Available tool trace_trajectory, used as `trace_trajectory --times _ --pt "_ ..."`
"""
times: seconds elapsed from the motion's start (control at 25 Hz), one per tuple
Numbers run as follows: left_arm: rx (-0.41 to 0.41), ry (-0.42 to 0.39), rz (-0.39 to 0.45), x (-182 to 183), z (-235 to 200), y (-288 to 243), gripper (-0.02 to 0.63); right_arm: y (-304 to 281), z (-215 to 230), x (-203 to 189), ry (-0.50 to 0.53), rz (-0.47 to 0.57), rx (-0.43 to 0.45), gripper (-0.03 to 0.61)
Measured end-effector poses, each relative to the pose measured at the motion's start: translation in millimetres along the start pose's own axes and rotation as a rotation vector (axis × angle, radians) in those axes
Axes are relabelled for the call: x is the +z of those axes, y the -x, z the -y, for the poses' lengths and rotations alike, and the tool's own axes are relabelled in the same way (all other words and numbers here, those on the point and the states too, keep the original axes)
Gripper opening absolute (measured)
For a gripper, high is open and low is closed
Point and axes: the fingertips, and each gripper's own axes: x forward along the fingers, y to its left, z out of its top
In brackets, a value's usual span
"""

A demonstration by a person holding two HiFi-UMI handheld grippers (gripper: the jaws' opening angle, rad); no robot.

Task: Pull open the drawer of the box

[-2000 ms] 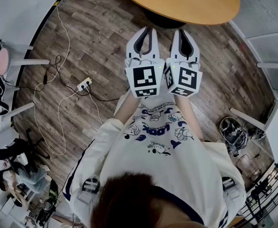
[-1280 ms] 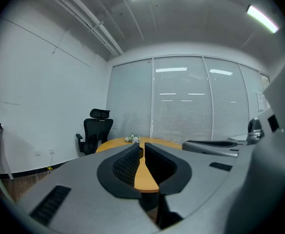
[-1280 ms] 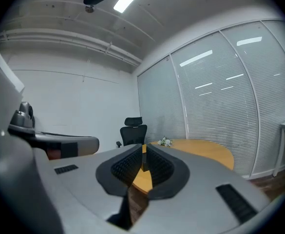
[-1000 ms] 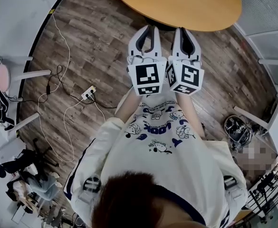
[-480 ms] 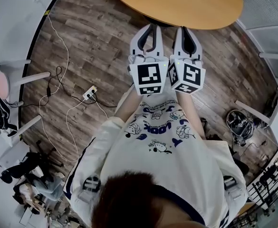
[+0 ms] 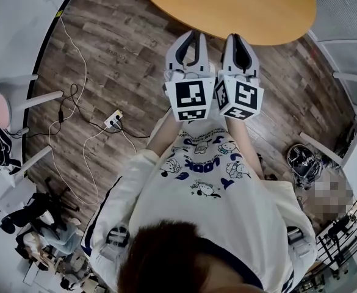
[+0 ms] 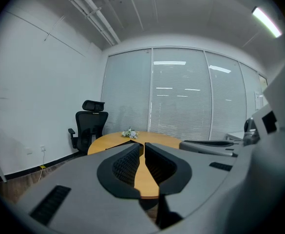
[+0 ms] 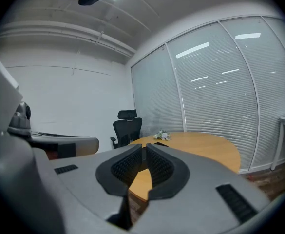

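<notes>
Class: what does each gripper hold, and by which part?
Nothing is held. The left gripper and the right gripper both have their jaws closed together with nothing between them.

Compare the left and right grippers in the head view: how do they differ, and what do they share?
The left gripper shows its marker cube squarely to the camera; the right gripper has its cube turned, showing two faces. The left and right grippers' marker patterns differ. Both are shut, empty, side by side, pointing toward the wooden table.
</notes>
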Motion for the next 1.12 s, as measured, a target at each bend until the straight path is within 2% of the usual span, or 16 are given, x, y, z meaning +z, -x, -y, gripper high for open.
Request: trace_trajectory --times 0.44,1.12 --pt "0.045 0.012 -0.014 7.7 -5.4 -62.1 0.044 -62.0 21.2 4.3 -0.002 -0.037 0.050 0.041" --pt "0.156 0.025 -0.048 19.1 -17.9 -147.9 0.044 -151.9 52.5 14.6 0.015 -0.085 0.163 0.041"
